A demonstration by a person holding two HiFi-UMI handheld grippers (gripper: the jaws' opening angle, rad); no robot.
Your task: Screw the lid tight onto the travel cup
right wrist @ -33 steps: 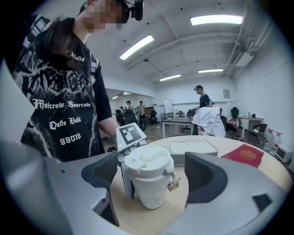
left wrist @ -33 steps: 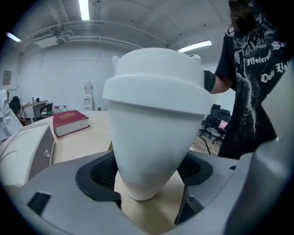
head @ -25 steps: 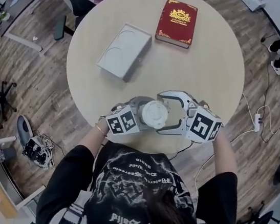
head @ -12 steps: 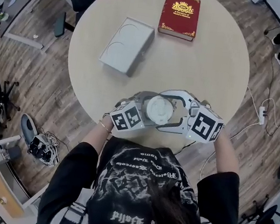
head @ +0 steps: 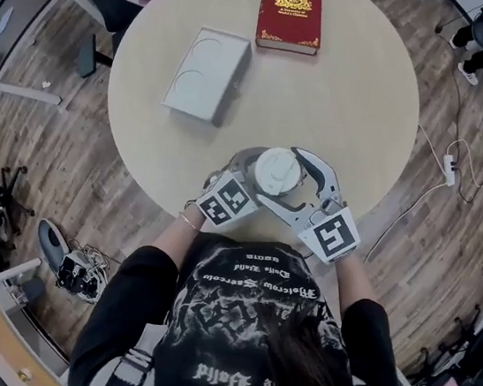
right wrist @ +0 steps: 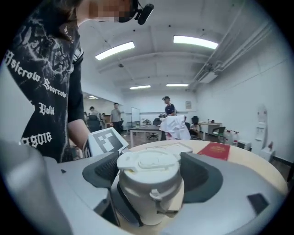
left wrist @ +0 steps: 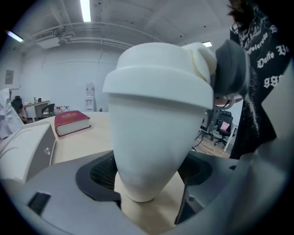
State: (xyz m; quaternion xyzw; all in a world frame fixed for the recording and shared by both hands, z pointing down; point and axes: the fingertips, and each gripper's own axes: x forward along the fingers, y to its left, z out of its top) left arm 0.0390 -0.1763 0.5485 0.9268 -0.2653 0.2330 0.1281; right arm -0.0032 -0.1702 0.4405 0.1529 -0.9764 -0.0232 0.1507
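**Cup braced, lid gripped: you are at the tightening turn**

The round tabletop (head: 353, 96) carries a white box (head: 206, 74) at the far left and a red book (head: 291, 14) at the far edge, both well apart from your work. The travel cup (left wrist: 154, 133) stands upright at the near edge, straight in front of you.

Your left gripper (left wrist: 147, 176) has its jaws closed on the cup's lower body, with a dark pad (left wrist: 103, 173) pressed to each side, so the cup is braced.

The lid (right wrist: 148, 164) sits on the cup's mouth and looks level. I cannot tell how far it is threaded.

Your right gripper (right wrist: 149, 173) reaches in from the near right. Its jaws stand wide because the lid is wide. They have just been closing with the lid between them, and the pads (right wrist: 200, 176) look to be against its rim on both sides.

By my reading you are in the tightening step itself. The next move calls for rolling the right gripper about the cup's axis in the tightening direction while the left holds firm. Watch that the lid does not slip in the pads and that the cup does not twist along with it.
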